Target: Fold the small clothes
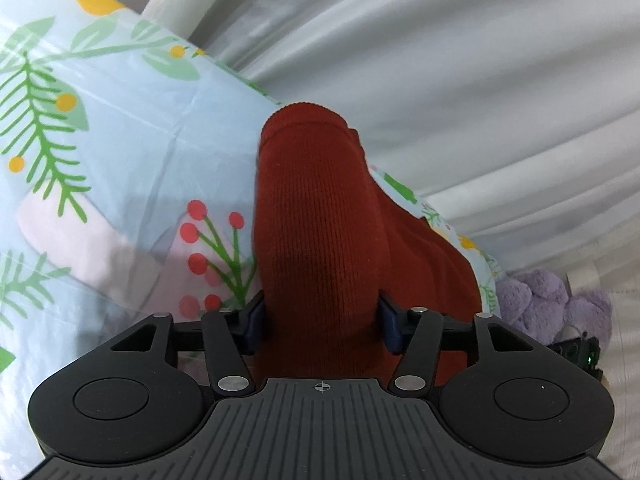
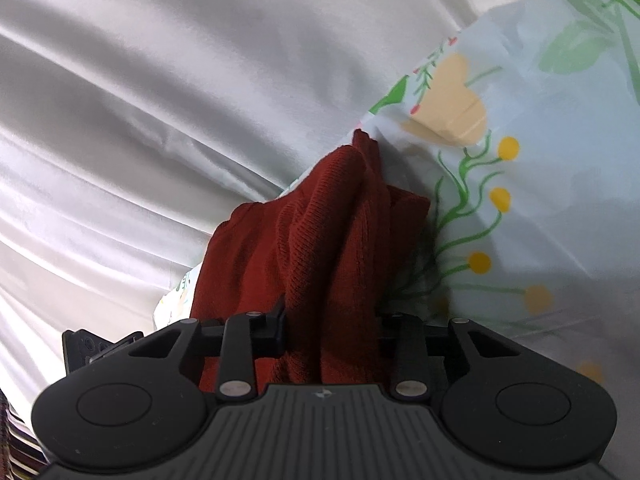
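A dark red knitted garment [image 1: 316, 216] hangs from my left gripper [image 1: 320, 320], which is shut on it; the cloth fills the gap between the blue-padded fingers and hides their tips. The same red garment [image 2: 332, 240] is bunched in folds in the right wrist view, and my right gripper [image 2: 332, 328] is shut on it too. The garment is lifted above a table covered with a light blue floral cloth [image 1: 120, 120], which also shows in the right wrist view [image 2: 560, 160].
White curtains [image 1: 460, 60] hang behind the table and fill the left of the right wrist view [image 2: 140, 120]. A purple plush toy [image 1: 552, 304] lies at the right past the table edge. A black device [image 2: 92, 344] shows beside my right gripper.
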`<state>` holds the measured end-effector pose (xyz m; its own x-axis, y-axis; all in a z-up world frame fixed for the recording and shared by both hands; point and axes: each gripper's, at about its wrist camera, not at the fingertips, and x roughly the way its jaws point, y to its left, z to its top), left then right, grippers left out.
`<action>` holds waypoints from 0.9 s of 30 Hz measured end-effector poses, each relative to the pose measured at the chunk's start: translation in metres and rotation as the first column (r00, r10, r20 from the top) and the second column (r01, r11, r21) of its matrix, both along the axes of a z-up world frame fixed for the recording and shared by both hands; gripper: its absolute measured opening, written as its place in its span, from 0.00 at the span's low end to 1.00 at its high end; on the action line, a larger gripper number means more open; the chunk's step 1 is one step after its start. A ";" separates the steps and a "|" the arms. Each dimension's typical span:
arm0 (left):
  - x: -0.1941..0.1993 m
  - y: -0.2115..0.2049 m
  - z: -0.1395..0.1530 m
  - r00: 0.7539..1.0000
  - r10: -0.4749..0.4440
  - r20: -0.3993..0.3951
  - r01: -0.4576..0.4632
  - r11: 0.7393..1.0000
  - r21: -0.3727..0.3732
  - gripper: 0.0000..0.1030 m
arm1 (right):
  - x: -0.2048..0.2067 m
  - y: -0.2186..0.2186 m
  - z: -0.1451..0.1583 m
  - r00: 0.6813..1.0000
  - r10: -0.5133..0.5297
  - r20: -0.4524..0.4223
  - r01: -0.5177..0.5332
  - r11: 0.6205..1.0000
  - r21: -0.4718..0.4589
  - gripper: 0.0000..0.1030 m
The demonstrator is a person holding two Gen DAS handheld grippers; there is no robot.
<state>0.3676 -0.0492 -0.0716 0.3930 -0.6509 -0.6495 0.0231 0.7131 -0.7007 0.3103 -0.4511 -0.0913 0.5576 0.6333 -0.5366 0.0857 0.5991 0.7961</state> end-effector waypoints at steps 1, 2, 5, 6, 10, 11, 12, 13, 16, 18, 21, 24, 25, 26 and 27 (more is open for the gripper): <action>0.000 -0.001 -0.001 1.000 0.000 -0.001 0.000 1.000 0.007 0.65 | -0.001 -0.001 -0.001 1.000 -0.001 -0.004 0.001 1.000 0.007 0.36; 0.000 0.000 -0.001 1.000 -0.003 0.002 0.003 1.000 0.006 0.66 | -0.001 -0.003 -0.003 1.000 -0.003 -0.013 0.004 1.000 0.017 0.37; 0.000 0.002 -0.003 1.000 -0.004 0.000 0.004 1.000 -0.015 0.68 | -0.003 -0.008 -0.005 1.000 -0.007 -0.023 0.009 0.999 0.046 0.40; 0.000 0.004 -0.003 1.000 -0.004 -0.001 0.004 1.000 -0.023 0.68 | -0.004 -0.008 -0.006 1.000 -0.010 -0.024 0.011 0.999 0.051 0.40; 0.000 0.006 -0.005 1.000 -0.001 0.000 0.001 0.999 -0.051 0.67 | -0.004 0.000 -0.004 1.000 -0.024 -0.011 0.025 0.999 0.020 0.34; -0.001 0.005 -0.006 1.000 0.002 -0.001 -0.002 0.999 -0.047 0.60 | -0.005 0.004 0.000 1.000 -0.029 0.002 0.029 1.000 -0.001 0.33; -0.001 0.005 -0.007 1.000 0.003 -0.001 -0.003 0.999 -0.045 0.58 | -0.006 0.008 0.003 0.999 -0.033 0.015 0.033 0.999 -0.021 0.32; -0.002 0.005 -0.006 1.000 0.007 0.000 -0.007 0.999 -0.044 0.54 | -0.008 0.011 0.007 0.999 -0.035 0.029 0.036 0.999 -0.036 0.31; -0.006 0.005 0.002 0.999 0.003 0.034 -0.002 0.999 -0.038 0.47 | -0.012 0.018 0.021 0.997 -0.027 0.069 0.031 0.998 -0.062 0.29; -0.010 0.005 0.011 0.998 -0.005 0.066 0.007 0.999 -0.038 0.46 | -0.014 0.023 0.030 0.996 -0.018 0.088 0.023 0.998 -0.054 0.29; -0.014 0.006 0.027 0.996 -0.008 0.085 0.012 0.999 -0.043 0.46 | -0.015 0.038 0.045 0.994 0.004 0.108 0.002 0.998 -0.057 0.29; -0.021 0.014 0.043 0.996 -0.004 0.092 0.007 1.000 -0.029 0.46 | -0.016 0.056 0.056 0.993 0.028 0.118 -0.023 0.999 -0.046 0.29; -0.024 0.018 0.049 0.995 -0.001 0.096 0.002 1.000 -0.019 0.46 | -0.017 0.062 0.058 0.993 0.036 0.117 -0.032 0.999 -0.038 0.29; -0.027 0.023 0.054 0.995 0.001 0.102 0.000 1.000 -0.010 0.46 | -0.017 0.068 0.060 0.992 0.043 0.116 -0.040 0.999 -0.030 0.29; -0.031 0.028 0.060 0.994 0.004 0.106 -0.004 1.000 0.001 0.46 | -0.018 0.074 0.061 0.992 0.050 0.114 -0.048 0.999 -0.022 0.29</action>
